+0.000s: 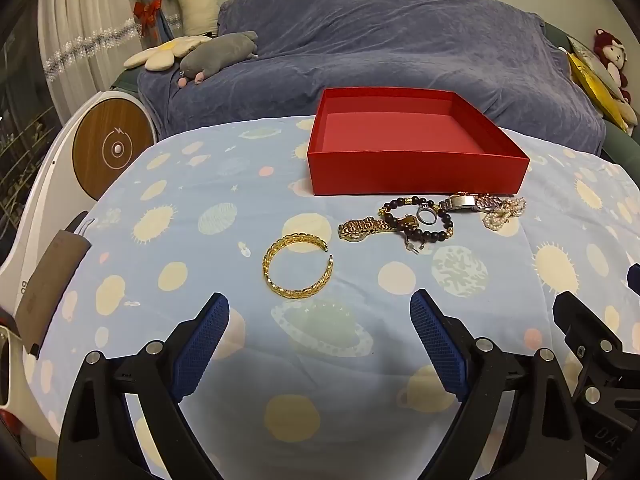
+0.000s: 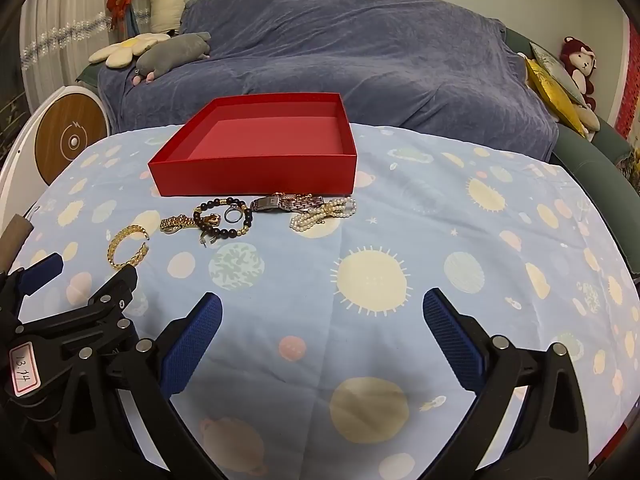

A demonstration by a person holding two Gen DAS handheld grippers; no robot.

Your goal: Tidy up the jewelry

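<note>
Toward the far edge of the table, a red box (image 1: 416, 176) sits open-topped with nothing in it, its near wall facing the grippers; just before that wall the jewelry lies in a loose row on the planet-print cloth (image 2: 372, 344): a gold cuff bracelet (image 1: 298, 266) alone at the left end, then a gold watch (image 1: 362, 229), a dark bead bracelet (image 1: 424, 220) with a silver ring (image 1: 426, 214) inside its loop, a silver watch (image 1: 466, 202) close against the box wall, and a pearl strand (image 1: 504, 210) at the right end; the middle pieces touch or overlap, while the cuff lies apart from them; the left gripper (image 1: 320, 332) hovers over the near part of the cloth, jaws spread wide and holding nothing, the cuff just beyond its fingertips; the right gripper (image 2: 322, 328) hangs beside it, likewise wide open with nothing between its pads, over bare cloth; the cloth to the right of the pearls and along the near edge is free of objects; past the far edge lies a blue-covered sofa (image 2: 360, 48) with soft toys at both ends
</note>
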